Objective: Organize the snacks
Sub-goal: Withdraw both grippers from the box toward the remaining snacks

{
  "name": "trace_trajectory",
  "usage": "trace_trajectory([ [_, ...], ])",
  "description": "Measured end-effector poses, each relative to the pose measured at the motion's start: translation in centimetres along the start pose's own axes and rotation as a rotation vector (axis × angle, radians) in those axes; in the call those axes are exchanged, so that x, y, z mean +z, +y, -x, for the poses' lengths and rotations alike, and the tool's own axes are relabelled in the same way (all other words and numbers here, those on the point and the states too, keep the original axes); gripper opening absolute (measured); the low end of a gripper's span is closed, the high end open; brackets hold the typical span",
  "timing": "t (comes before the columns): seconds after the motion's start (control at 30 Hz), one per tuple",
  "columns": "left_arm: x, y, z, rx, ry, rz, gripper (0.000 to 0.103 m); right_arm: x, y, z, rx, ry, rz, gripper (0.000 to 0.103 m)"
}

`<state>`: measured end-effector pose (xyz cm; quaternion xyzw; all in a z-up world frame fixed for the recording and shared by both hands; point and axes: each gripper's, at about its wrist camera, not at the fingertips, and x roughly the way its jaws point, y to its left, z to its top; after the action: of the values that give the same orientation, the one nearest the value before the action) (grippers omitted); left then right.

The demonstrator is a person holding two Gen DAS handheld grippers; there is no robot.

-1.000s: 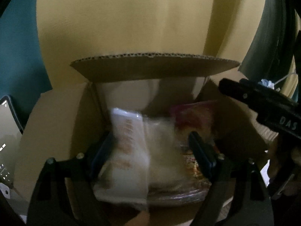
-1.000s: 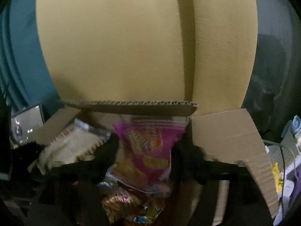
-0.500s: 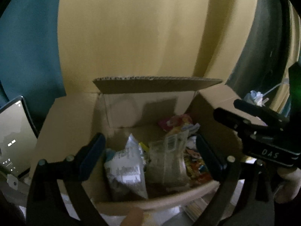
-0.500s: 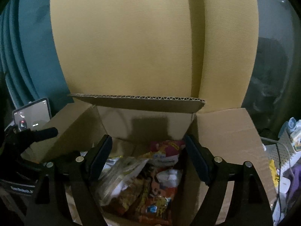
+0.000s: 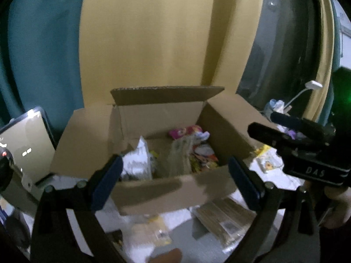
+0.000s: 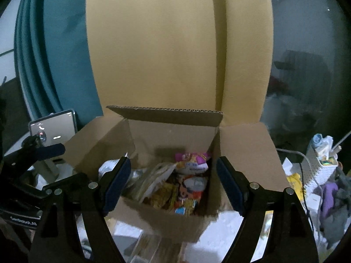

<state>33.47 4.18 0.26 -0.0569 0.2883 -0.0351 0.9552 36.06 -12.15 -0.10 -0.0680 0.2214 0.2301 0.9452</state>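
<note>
An open cardboard box (image 5: 166,188) (image 6: 245,144) stands in front of both grippers, flaps up. Inside lie several snack packs: a white pack (image 5: 137,162) at the left, a clear pack (image 5: 179,155) (image 6: 153,179) in the middle, a pink pack (image 5: 186,129) (image 6: 193,156) at the back, and colourful packs (image 6: 186,192) at the right. My left gripper (image 5: 174,182) is open and empty, above the box's near wall. My right gripper (image 6: 173,184) is open and empty, over the box. The right gripper's body also shows in the left wrist view (image 5: 307,153).
A phone (image 5: 24,146) (image 6: 54,129) stands lit on a stand left of the box. A yellow and teal backdrop (image 6: 175,43) rises behind it. More packs (image 5: 223,219) lie on the white surface in front. A cable and clutter (image 6: 322,153) sit at the right.
Both grippers let go of their snack packs into the box, opened, and drew back and up. The white pack and the pink pack now lie inside the box.
</note>
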Motion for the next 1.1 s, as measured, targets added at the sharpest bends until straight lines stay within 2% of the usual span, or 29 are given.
trace_trajectory([
  [0.2, -2.0, -0.6, 4.0, -0.012, -0.057, 0.002, 0.098, -1.9, 0.3, 2.9, -0.01, 0.001, 0.004, 0.083],
  [0.4, -4.0, -1.6, 6.9, -0.018, -0.079, -0.012, 0.098, -4.4, 0.8, 5.8, -0.021, 0.01, -0.002, 0.083],
  [0.83, -8.1, -3.1, 10.7, -0.032, -0.083, -0.019, 0.098, -8.2, 2.6, 10.1, -0.028, 0.021, 0.001, 0.083],
  [1.1, -10.4, -4.0, 11.8, -0.015, -0.062, -0.038, 0.098, -10.9, 3.3, 11.6, -0.043, 0.053, -0.003, 0.083],
])
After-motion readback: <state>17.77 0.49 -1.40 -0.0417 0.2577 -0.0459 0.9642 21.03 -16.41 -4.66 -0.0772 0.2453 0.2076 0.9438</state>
